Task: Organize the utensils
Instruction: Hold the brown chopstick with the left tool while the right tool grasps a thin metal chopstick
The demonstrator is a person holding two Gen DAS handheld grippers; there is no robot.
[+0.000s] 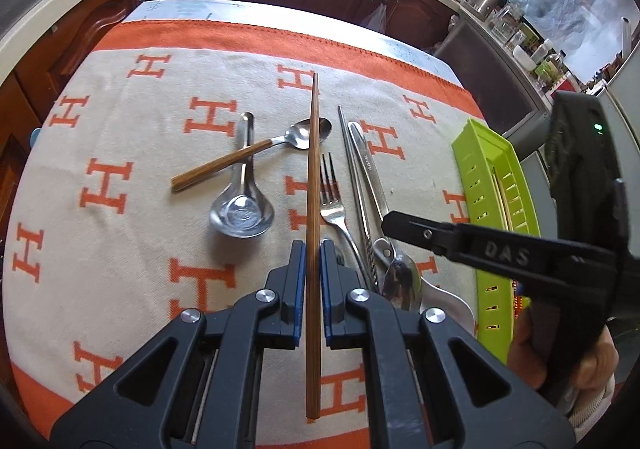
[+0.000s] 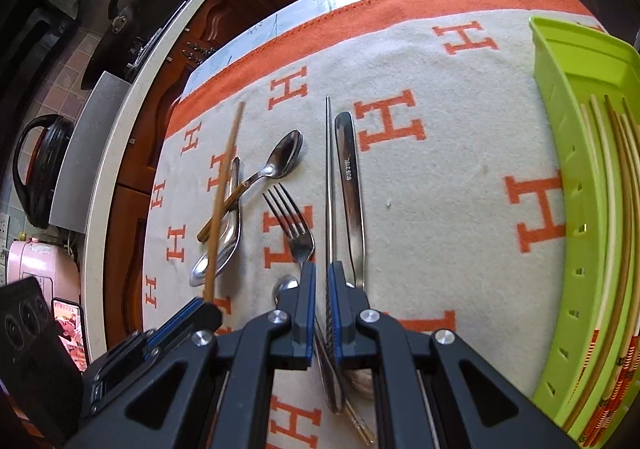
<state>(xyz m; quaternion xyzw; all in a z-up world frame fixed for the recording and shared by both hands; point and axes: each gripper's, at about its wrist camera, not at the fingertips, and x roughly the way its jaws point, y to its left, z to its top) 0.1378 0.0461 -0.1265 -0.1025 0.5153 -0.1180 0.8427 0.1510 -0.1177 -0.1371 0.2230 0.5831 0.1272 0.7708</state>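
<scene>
1. Between my L gripper (image 1: pixel 313 249) pads, a wooden chopstick (image 1: pixel 313 185) is being pinched, lifted off the cloth (image 1: pixel 120 121).
2. My R gripper (image 2: pixel 321 273) is closing its jaws on a metal chopstick (image 2: pixel 328 169), w/ a steel spoon handle (image 2: pixel 349 177) lying just beside it.
3. Fork (image 2: pixel 292 221), wood-handled spoon (image 1: pixel 256 153) & soup spoon (image 1: pixel 242 205) are lying on the cloth.
4. Green tray (image 2: pixel 568 153) is sitting to my R, holding chopsticks.

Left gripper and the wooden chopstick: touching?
Touching. The left wrist view shows the left gripper with both blue pads closed against the wooden chopstick.
</scene>
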